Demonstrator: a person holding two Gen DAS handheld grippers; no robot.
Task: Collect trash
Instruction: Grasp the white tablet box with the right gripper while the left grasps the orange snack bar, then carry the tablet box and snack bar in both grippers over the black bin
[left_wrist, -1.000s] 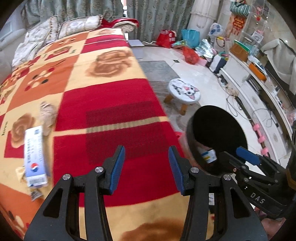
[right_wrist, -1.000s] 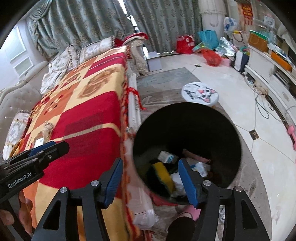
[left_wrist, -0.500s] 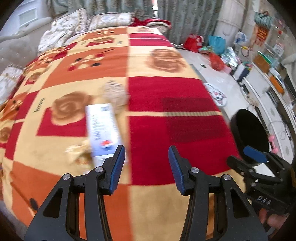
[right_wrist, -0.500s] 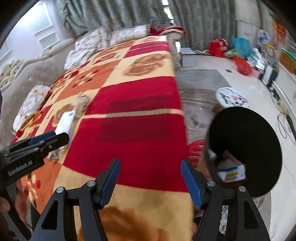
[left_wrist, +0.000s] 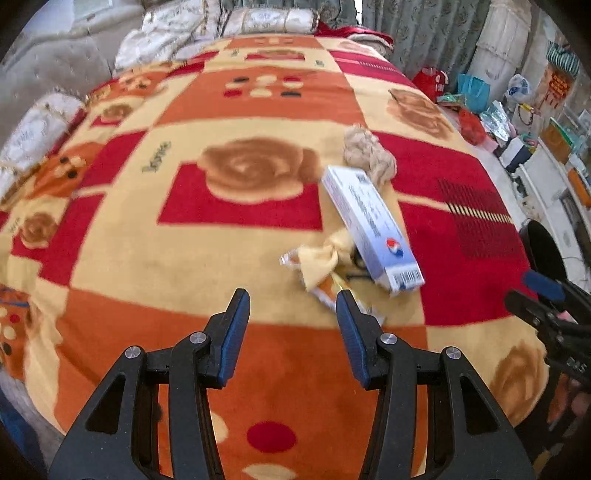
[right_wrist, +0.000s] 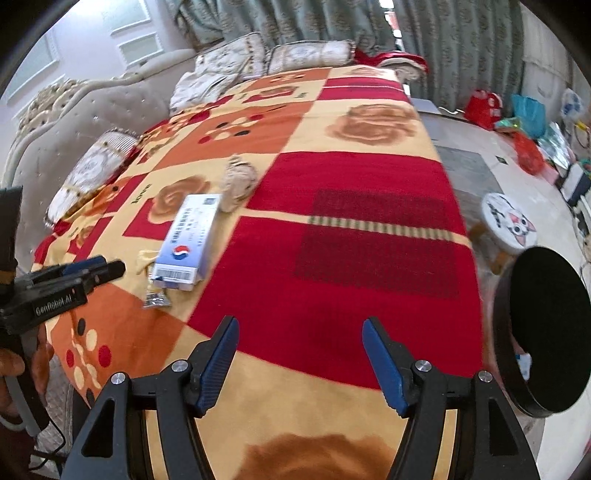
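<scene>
A long white and blue carton (left_wrist: 371, 225) (right_wrist: 188, 240) lies on the red, orange and yellow blanket (left_wrist: 207, 258). A crumpled beige wad (left_wrist: 369, 153) (right_wrist: 238, 181) sits just beyond it, and a yellow wrapper (left_wrist: 325, 262) lies at its near end. My left gripper (left_wrist: 291, 321) stands open and empty just short of the wrapper. The right gripper (right_wrist: 299, 350) hangs open and empty over the red squares, right of the carton. The black bin (right_wrist: 546, 332) (left_wrist: 543, 251) stands at the bed's right side with litter inside.
Pillows (left_wrist: 258, 20) line the far end of the bed under green curtains. A round cat-face stool (right_wrist: 508, 223) stands on the floor beyond the bin. Bags and boxes (right_wrist: 524, 114) crowd the far right of the floor. A hand (right_wrist: 22, 365) holds the left gripper.
Both grippers have swung left from the bin over the bed. The carton and wrapper now lie just ahead of the left gripper. The right jaws stand a little wider.
</scene>
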